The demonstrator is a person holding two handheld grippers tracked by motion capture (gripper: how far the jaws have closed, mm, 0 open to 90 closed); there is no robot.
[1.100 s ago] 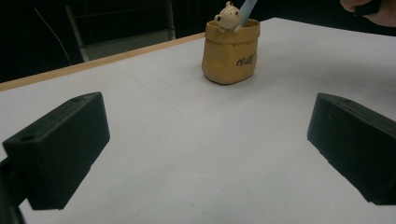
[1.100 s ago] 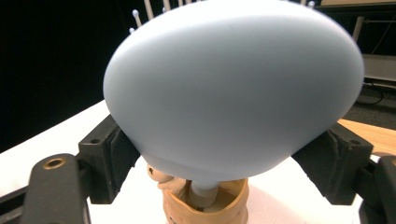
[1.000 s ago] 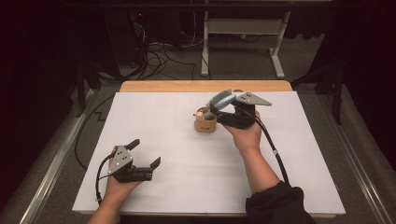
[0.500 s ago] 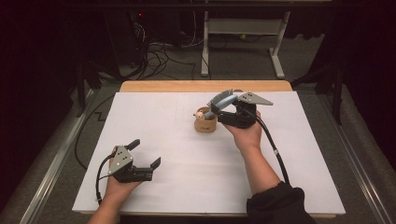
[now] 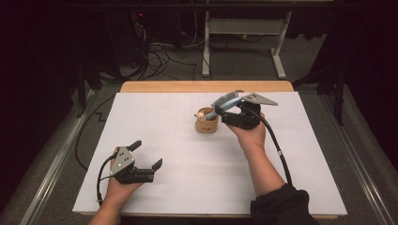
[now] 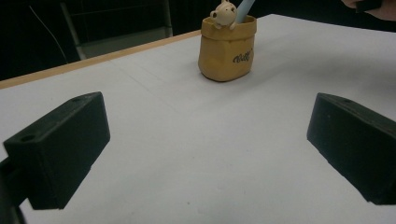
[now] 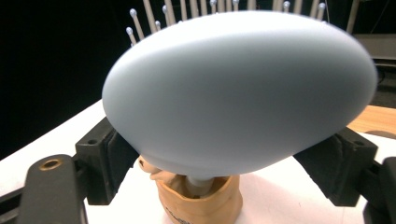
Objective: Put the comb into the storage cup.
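High view: the hairbrush (image 5: 224, 104) stands handle-down in the tan cup (image 5: 206, 123) at centre; the right gripper (image 5: 233, 114) sits at its head, jaws just opening. At lower left, the left gripper (image 5: 146, 155) rests with jaws apart.

Left gripper view: cup (image 6: 228, 47) top centre.

Right gripper view: brush head (image 7: 240, 91) between the jaws, contact unclear.

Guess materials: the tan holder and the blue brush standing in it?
Holder: probably soft rubber or silicone shaped like a paper bag; matte tan, creased walls, rolled rim, printed script. Brush: likely hard plastic; smooth, satin pale-blue back, thin pale bristles with ball tips. Neither is certain from looks alone.
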